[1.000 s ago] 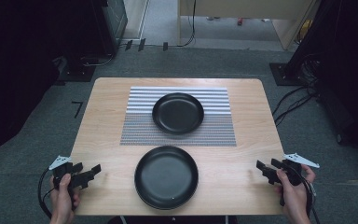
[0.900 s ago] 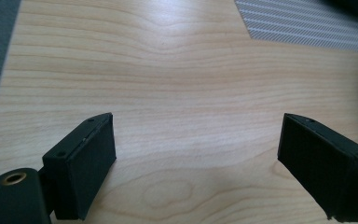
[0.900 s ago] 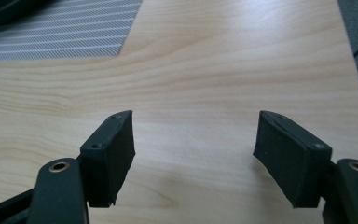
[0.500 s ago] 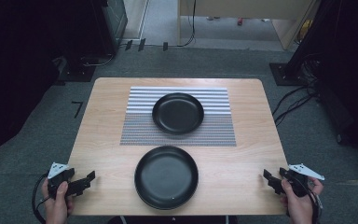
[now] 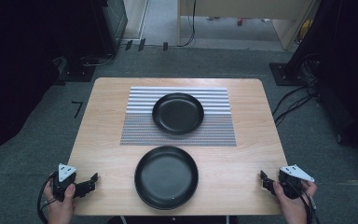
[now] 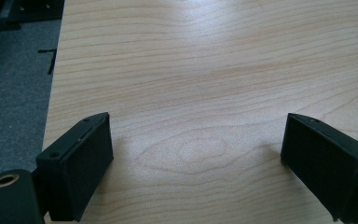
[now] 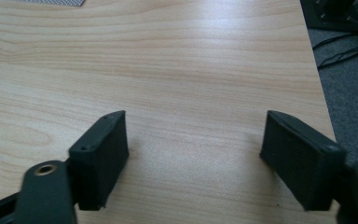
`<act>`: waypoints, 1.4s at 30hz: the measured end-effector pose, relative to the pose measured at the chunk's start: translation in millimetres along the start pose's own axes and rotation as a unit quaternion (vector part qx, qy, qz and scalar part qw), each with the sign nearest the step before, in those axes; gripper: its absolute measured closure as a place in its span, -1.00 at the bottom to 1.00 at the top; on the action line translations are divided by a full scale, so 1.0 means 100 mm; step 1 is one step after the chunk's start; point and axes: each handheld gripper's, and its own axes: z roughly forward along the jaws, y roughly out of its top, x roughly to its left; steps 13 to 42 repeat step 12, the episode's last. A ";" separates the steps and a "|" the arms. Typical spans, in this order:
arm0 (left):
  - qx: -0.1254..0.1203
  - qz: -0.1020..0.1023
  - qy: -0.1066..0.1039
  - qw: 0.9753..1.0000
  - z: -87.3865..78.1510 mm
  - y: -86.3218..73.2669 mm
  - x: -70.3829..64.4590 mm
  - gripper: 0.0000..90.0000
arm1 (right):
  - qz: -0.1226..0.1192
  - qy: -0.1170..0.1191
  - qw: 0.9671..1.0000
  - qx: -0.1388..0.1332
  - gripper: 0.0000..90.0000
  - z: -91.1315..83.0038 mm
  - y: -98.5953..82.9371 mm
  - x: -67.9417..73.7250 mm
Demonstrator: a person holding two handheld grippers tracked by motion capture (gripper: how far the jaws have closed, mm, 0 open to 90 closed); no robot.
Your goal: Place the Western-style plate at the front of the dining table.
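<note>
— What's on the table?
— Two black round plates (image 5: 177,113), both upright and empty, one behind the other along the middle of the frame. The far one sits on a striped grey-and-white mat (image 5: 178,117), just above centre.
— And the near one?
— That near plate (image 5: 166,177) is a bit larger, lying on bare wood at lower centre, apart from the mat.

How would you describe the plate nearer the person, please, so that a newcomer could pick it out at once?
Start at the wooden table and find the striped mat across its middle. Come toward the person's edge, onto bare wood: there lies a round black plate, empty. Its twin, the far plate, rests on the mat; this one lies off it.
</note>
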 end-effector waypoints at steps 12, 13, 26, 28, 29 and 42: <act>0.001 0.001 0.000 1.000 0.00 0.00 0.00 -0.82 | 0.003 -0.005 1.000 0.005 -0.70 0.01 0.01 -0.01; 0.001 0.001 0.000 1.000 0.00 0.00 0.00 -0.82 | 0.003 -0.005 1.000 0.005 -0.70 0.01 0.01 -0.01; 0.001 0.001 0.000 1.000 0.00 0.00 0.00 -0.82 | 0.003 -0.005 1.000 0.005 -0.70 0.01 0.01 -0.01; 0.001 0.001 0.000 1.000 0.00 0.00 0.00 -0.82 | 0.003 -0.005 1.000 0.005 -0.70 0.01 0.01 -0.01; 0.001 0.001 0.000 1.000 0.00 0.00 0.00 -0.82 | 0.003 -0.005 1.000 0.005 -0.70 0.01 0.01 -0.01; 0.001 0.001 0.000 1.000 0.00 0.00 0.00 -0.82 | 0.003 -0.005 1.000 0.005 -0.70 0.01 0.01 -0.01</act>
